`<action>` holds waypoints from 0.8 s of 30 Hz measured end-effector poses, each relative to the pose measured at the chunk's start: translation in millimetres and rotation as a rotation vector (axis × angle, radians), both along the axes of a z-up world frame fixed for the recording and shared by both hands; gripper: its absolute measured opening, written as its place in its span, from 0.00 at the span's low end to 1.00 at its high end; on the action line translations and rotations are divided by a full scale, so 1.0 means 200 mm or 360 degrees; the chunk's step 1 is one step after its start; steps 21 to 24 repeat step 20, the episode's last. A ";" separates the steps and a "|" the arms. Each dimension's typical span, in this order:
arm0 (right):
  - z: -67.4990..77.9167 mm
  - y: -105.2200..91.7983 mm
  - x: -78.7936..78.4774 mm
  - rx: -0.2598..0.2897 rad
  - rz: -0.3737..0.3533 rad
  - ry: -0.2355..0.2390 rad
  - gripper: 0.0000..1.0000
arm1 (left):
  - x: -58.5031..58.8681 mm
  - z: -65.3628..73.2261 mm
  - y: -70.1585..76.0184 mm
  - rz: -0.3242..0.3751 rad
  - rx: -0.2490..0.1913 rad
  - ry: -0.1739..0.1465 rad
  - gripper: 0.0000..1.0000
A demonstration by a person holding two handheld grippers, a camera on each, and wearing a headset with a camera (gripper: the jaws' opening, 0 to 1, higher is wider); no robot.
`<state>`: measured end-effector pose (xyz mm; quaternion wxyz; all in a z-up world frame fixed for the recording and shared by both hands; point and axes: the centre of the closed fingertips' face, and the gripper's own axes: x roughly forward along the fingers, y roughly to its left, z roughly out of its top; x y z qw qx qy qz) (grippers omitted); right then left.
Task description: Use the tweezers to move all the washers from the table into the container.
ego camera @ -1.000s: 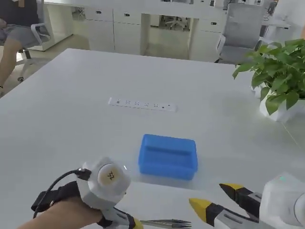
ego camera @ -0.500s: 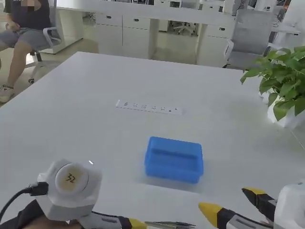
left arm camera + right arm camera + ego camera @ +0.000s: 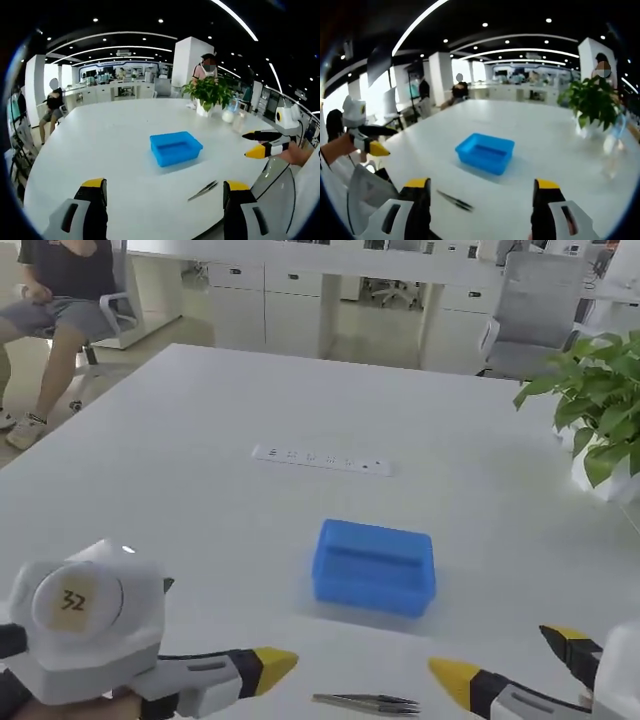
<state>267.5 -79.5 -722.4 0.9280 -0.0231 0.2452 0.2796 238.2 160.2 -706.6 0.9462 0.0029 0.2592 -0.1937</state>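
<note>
The container at the centre of the frame is bright blue all over, on a plain white table. The tweezers near the lower edge are silvery grey. The left gripper and right gripper have black jaws tipped yellow on pale grey bodies. The power strip is white. At the right edge, the plant is green in a white pot.

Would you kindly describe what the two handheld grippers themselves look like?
The left gripper has a rounded white-grey housing carrying a round cream disc marked 32. The right gripper has a similar white housing. Both have grey fingers with a black band and yellow tips.
</note>
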 end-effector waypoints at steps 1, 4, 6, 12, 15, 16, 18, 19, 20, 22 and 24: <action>0.00 0.00 0.00 0.0005 -0.0005 0.0000 0.84 | 0.00 0.01 0.00 0.0008 -0.0001 -0.0007 0.99; 0.00 -0.01 0.00 -0.0003 -0.0018 -0.0006 0.85 | -0.01 0.03 0.01 0.0044 0.0010 -0.0044 0.99; 0.00 -0.01 0.00 -0.0005 -0.0023 -0.0006 0.86 | -0.01 0.03 0.01 0.0058 0.0028 -0.0052 0.99; -0.01 -0.01 -0.01 -0.0017 -0.0031 -0.0010 0.87 | 0.00 0.02 0.05 0.0106 0.0062 -0.0083 0.99; 0.00 0.00 -0.01 -0.0021 -0.0029 -0.0012 0.87 | 0.00 0.01 0.06 0.0118 0.0072 -0.0076 0.99; 0.00 -0.01 -0.01 -0.0026 -0.0029 -0.0012 0.87 | -0.01 0.00 0.06 0.0114 0.0083 -0.0072 0.99; 0.00 0.00 -0.01 -0.0027 -0.0028 -0.0015 0.87 | -0.01 0.00 0.07 0.0114 0.0094 -0.0080 0.99; 0.00 0.00 -0.01 -0.0026 -0.0028 -0.0015 0.87 | -0.01 0.00 0.07 0.0114 0.0095 -0.0081 0.99; 0.00 0.00 -0.01 -0.0026 -0.0029 -0.0015 0.87 | -0.01 0.00 0.07 0.0113 0.0094 -0.0081 0.99; 0.00 0.00 -0.01 -0.0026 -0.0029 -0.0015 0.87 | -0.01 0.00 0.07 0.0113 0.0094 -0.0081 0.99; 0.00 0.00 -0.01 -0.0026 -0.0029 -0.0015 0.87 | -0.01 0.00 0.07 0.0113 0.0094 -0.0081 0.99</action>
